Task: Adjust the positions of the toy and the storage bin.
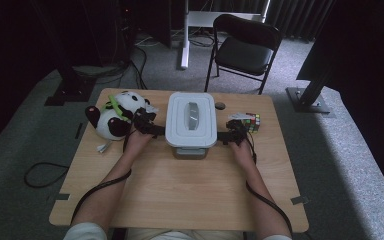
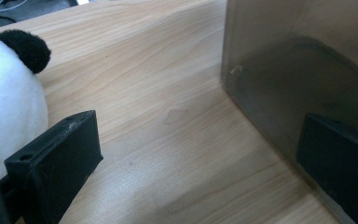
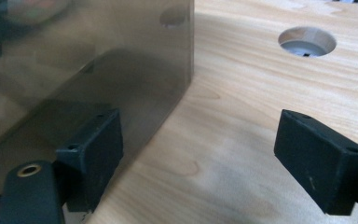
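dim room with black edges — table (image 1: 180,190) softly lit, gripper views slightly soft up close.

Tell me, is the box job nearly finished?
Just starting, it seems. Done: both open grippers, left and right, sit at the sides of the box. In hand: lining up beside its walls. Left: the lid is on, and the panda and cube lie outside.

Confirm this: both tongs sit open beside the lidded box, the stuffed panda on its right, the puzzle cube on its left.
Sides are swapped. The high view shows the stuffed panda left of the lidded box and the puzzle cube right. Both tongs, left and right, sit open.
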A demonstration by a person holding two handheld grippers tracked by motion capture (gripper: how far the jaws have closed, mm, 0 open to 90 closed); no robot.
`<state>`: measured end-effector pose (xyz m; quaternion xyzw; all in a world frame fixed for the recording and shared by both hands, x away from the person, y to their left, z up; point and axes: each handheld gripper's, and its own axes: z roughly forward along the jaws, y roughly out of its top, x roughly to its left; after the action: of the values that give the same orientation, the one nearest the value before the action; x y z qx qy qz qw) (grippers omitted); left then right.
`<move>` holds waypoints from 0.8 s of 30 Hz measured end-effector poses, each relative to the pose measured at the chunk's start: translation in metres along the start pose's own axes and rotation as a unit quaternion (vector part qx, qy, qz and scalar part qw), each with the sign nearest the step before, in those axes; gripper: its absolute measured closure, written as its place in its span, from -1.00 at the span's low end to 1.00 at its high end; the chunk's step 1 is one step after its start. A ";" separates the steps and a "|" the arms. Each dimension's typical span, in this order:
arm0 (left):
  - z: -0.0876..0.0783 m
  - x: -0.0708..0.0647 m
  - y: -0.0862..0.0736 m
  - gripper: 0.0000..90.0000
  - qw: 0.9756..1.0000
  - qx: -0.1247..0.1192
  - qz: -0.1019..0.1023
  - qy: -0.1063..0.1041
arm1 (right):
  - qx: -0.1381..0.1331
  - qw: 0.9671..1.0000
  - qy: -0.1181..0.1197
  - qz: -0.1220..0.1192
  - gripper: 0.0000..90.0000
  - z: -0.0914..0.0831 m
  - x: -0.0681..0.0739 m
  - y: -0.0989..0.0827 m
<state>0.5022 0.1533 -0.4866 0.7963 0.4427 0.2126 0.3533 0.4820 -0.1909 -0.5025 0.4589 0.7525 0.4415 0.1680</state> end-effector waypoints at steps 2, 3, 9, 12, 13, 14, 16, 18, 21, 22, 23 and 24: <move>0.001 0.000 0.001 -0.99 1.000 -0.002 -0.003 0.002 | -0.001 1.000 -0.004 -0.003 -0.66 0.000 0.000 0.001; 0.001 0.000 0.002 -0.99 1.000 -0.003 -0.004 0.003 | -0.001 1.000 -0.003 0.001 -0.66 0.000 0.000 0.002; 0.000 0.001 0.005 -0.99 1.000 -0.007 -0.011 0.003 | 0.003 1.000 0.002 0.001 -0.66 0.000 -0.001 0.004; 0.001 0.001 0.005 -0.98 1.000 -0.007 -0.010 0.001 | -0.003 1.000 0.011 0.008 -0.65 -0.002 -0.001 0.004; 0.001 0.001 0.005 -0.98 1.000 -0.007 -0.010 0.001 | -0.003 1.000 0.011 0.008 -0.65 -0.002 -0.001 0.004; 0.001 0.001 0.005 -0.98 1.000 -0.007 -0.010 0.001 | -0.003 1.000 0.012 0.009 -0.65 -0.002 -0.001 0.004; -0.001 -0.001 0.006 -0.98 1.000 -0.003 0.000 0.004 | -0.002 1.000 0.015 0.006 -0.64 -0.003 0.000 0.004; -0.002 -0.003 0.006 -0.98 1.000 -0.005 0.002 0.006 | -0.001 1.000 0.020 0.005 -0.63 -0.005 0.001 0.004; -0.003 -0.004 0.005 -0.98 1.000 -0.004 0.004 0.003 | 0.003 1.000 0.026 0.004 -0.62 -0.008 0.002 0.004; -0.003 -0.004 0.005 -0.97 1.000 -0.002 0.005 0.002 | 0.001 1.000 0.025 0.002 -0.62 -0.009 0.003 0.004; -0.004 -0.005 0.005 -0.97 1.000 -0.002 0.007 0.001 | 0.003 1.000 0.027 0.000 -0.62 -0.010 0.003 0.004; -0.004 -0.006 0.005 -0.97 1.000 0.000 0.008 0.001 | 0.005 1.000 0.029 -0.001 -0.62 -0.011 0.004 0.003</move>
<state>0.4995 0.1480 -0.4798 0.7994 0.4365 0.2169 0.3513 0.4743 -0.1928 -0.4926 0.4462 0.7595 0.4507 0.1444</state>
